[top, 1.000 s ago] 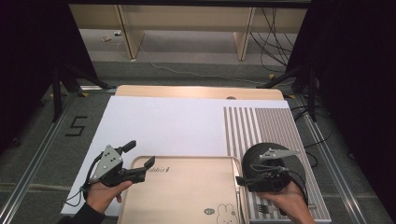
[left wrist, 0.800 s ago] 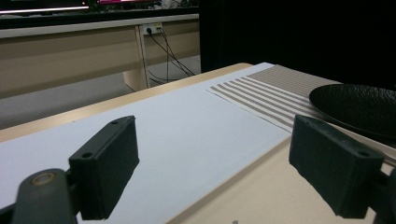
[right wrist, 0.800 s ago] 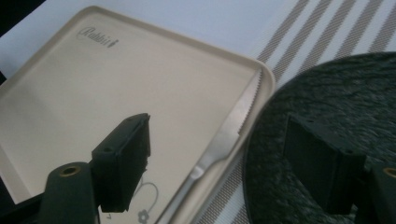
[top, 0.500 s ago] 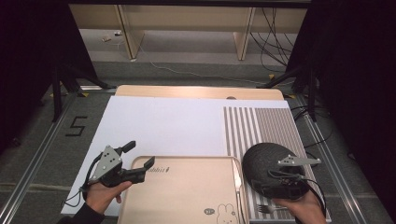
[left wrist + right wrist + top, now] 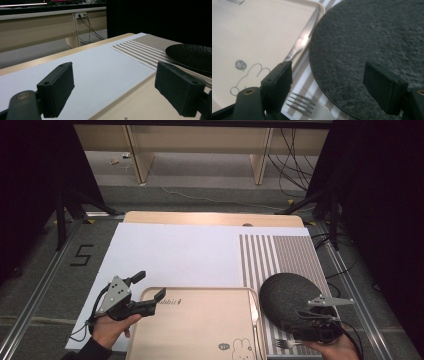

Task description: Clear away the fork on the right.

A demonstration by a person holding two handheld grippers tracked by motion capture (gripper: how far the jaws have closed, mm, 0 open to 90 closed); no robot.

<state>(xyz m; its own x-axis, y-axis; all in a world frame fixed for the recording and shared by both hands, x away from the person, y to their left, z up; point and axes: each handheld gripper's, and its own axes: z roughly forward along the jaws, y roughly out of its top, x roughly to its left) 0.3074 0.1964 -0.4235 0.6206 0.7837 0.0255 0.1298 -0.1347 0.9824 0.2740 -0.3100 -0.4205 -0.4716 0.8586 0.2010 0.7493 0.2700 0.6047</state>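
Note:
A black, rough-surfaced plate [image 5: 285, 292] lies on the striped placemat [image 5: 277, 252] at the right. My right gripper [image 5: 307, 316] hovers over the plate's near edge, jaws wide open. In the right gripper view the plate [image 5: 372, 40] spreads beneath the open right gripper [image 5: 332, 87], with nothing pinched. A fork [image 5: 308, 106] lies on the mat by the plate's near rim, and a knife [image 5: 299, 46] lies between tray and plate. My left gripper [image 5: 148, 286] stands open at the far left corner of the tan tray [image 5: 195, 325]. In its own view the left gripper [image 5: 117, 92] holds nothing.
A white sheet [image 5: 175, 255] covers the table's left and middle, with the wooden tabletop's far edge [image 5: 210, 217] beyond it. The tray carries a small rabbit drawing [image 5: 239, 347]. Table legs and cables sit on the floor behind. Metal rails run along both sides.
My right gripper has slid to the right and nearer, from the plate's left front to its near right edge. The plate and the left gripper have stayed put.

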